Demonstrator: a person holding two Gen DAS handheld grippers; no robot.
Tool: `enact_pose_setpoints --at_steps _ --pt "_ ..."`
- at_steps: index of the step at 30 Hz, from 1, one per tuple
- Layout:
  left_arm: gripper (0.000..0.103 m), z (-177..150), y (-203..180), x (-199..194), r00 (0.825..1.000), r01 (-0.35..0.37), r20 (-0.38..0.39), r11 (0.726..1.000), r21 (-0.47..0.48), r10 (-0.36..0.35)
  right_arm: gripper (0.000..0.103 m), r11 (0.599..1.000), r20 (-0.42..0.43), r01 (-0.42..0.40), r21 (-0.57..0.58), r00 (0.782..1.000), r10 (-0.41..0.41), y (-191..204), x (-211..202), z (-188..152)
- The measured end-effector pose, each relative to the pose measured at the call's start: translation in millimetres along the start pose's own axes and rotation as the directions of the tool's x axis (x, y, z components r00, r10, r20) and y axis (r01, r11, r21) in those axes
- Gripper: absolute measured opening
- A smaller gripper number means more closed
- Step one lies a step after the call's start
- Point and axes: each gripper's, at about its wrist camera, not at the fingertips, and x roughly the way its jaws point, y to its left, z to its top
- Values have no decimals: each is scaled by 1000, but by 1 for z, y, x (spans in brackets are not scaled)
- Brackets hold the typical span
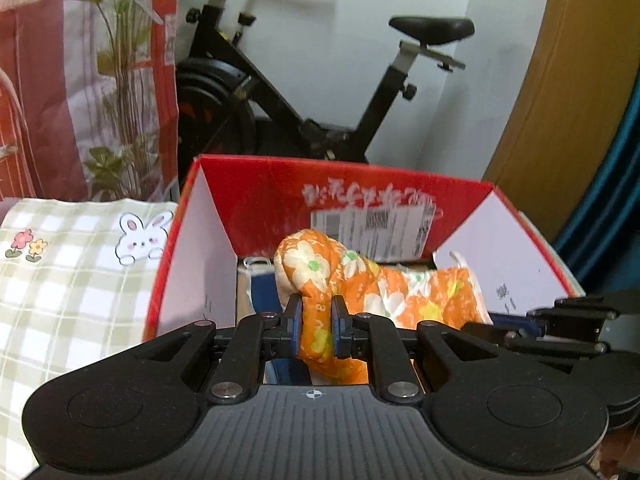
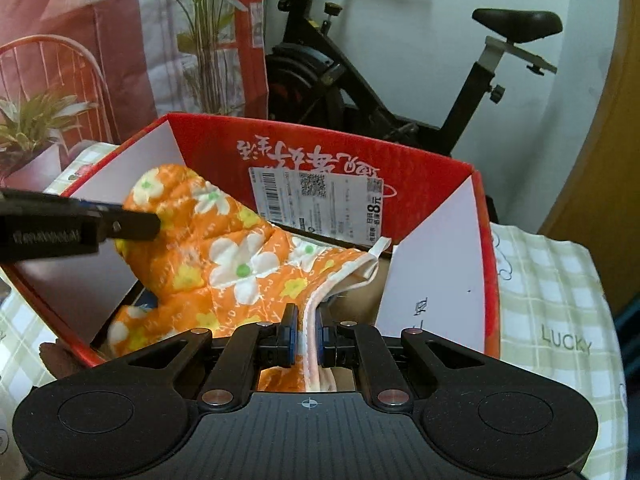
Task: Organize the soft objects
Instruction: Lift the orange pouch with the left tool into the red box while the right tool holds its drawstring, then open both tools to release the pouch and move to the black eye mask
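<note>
Left gripper [image 1: 316,326] pinches a narrow part of the orange flowered oven mitt [image 1: 320,272], fabric squeezed between both pads. Right gripper [image 2: 306,336] is clamped on the mitt's white-trimmed cuff edge [image 2: 310,320] (cuff hem runs between the fingers). The mitt hangs between the two grippers, held over the open red cardboard box [image 1: 260,196], its rounded end up toward the box's left wall and its cuff loop [image 2: 380,246] toward the right wall. In the right wrist view the left gripper comes in from the left, touching the mitt's upper end. Something blue [image 1: 262,288] lies low in the box, unclear what. The box sits on a green checked cloth [image 1: 60,272] with a bunny print [image 1: 142,238]. Far behind: exercise bike [image 1: 320,80], plants [image 2: 200,20], white wall.
</note>
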Motion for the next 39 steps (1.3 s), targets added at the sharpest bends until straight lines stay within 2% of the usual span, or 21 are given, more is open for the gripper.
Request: enact_pose_setpoints --at_steps 4,7,9,12,14,21,28,33,39 --pt "16 -3 -3 1 1000 2 -30 999 46 -1 9 1000 -10 -3 0 1000 3 -1 2 2" --pt "20 -2 -3 -2 999 9 -34 999 37 -8 19 1000 -12 8 -4 1000 -8 -3 0 4" --pt "38 -1 -1 -5 999 4 -32 999 36 -3 22 1000 -6 14 -7 1000 -14 -4 -2 5" --pt "56 3 -2 -10 1000 -5 -18 999 33 5 30 999 15 30 -12 999 -30 -3 -12 5" --pt "60 4 -1 -18 1000 -4 -6 1000 27 4 41 999 42 33 -12 999 -32 -3 -23 5" --pt "61 0 -4 -58 999 12 31 1000 27 -13 43 1000 118 6 -12 993 -4 -1 -63 -1" --pt "61 -28 -4 -97 997 64 45 998 14 -64 43 999 188 -44 -6 981 44 3 -103 -25" --pt "61 -56 2 -107 996 90 25 996 -4 -90 43 998 223 -61 -9 973 61 8 -122 -51" --pt "61 -86 17 -100 996 90 -20 994 -61 -91 43 997 221 -80 9 972 76 11 -125 -87"
